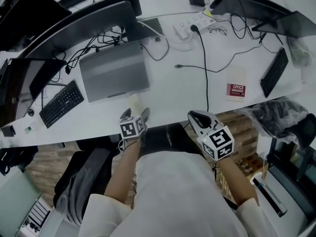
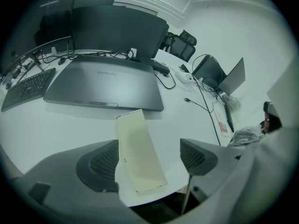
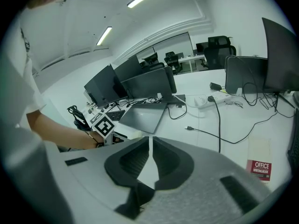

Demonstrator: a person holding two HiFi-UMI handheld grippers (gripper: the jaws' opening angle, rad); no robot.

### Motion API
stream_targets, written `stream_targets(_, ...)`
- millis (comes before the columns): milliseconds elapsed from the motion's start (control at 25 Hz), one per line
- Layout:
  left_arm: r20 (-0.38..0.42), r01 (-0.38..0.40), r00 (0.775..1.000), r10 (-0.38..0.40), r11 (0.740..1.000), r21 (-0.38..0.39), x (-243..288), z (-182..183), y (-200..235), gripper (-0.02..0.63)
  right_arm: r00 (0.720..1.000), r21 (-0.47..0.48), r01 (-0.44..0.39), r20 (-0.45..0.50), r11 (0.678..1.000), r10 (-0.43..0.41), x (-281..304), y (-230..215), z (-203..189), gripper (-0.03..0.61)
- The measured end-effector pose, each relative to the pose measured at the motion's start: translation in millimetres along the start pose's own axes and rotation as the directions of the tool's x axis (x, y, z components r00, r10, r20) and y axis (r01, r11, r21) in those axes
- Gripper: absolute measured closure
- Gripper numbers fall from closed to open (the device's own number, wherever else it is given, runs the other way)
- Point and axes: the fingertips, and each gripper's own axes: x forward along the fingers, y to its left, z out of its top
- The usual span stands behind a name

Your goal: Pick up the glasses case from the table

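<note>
The glasses case (image 2: pixel 138 150) is a flat, pale cream strip lying at the white table's (image 2: pixel 51 125) front edge, one end hanging slightly over it. My left gripper (image 2: pixel 149 160) is open, a jaw on either side of the case and neither touching it. In the head view the case (image 1: pixel 134 102) lies just ahead of the left gripper (image 1: pixel 140 114). My right gripper (image 1: pixel 198 117) hovers at the table edge further right. In the right gripper view the right gripper (image 3: pixel 150 157) is shut with nothing in it.
A closed grey laptop (image 1: pixel 114 73) lies just beyond the case. A black keyboard (image 1: pixel 61 103) sits to the left and another (image 1: pixel 274 72) to the right. A black cable (image 1: pixel 204 68) runs from a power strip (image 1: pixel 195 22). A red-labelled booklet (image 1: pixel 236 87) lies right.
</note>
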Motion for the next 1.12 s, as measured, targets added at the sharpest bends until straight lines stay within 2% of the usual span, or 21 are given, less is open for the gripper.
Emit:
stream_targets(400,-0.041,-0.09,0.995,0.091,0.996,0.023,31.0,-9.5,16.5,0.225,1.0,0.017,0.005,-0.029,1.0,-0.005,9.6,-0.6,-11.9,0.555)
stream_targets(680,-0.073,-0.114,0.991,0.114,0.993,0.001,48.2,-17.7,19.5,0.221,0.999,0.037,0.02,-0.038,0.999,-0.019,9.4,-7.1,-16.8,0.555)
stream_targets(920,-0.038,-0.24,0.969,0.244,0.966,0.098,54.3,-20.4,30.4,0.222,0.999,0.05,0.028,-0.039,0.998,-0.026,8.5,-9.8,-21.7,0.555)
stream_targets(1000,-0.026,-0.243,0.969,0.247,0.965,0.101,52.3,-21.0,31.1,0.225,0.999,0.053,0.03,-0.039,0.998,-0.028,7.8,-9.1,-22.1,0.555)
stream_targets(1120,-0.013,-0.219,0.975,0.222,0.969,0.118,48.2,-20.6,34.8,0.28,0.999,0.057,0.034,-0.035,0.998,-0.032,6.5,-9.0,-21.6,0.555)
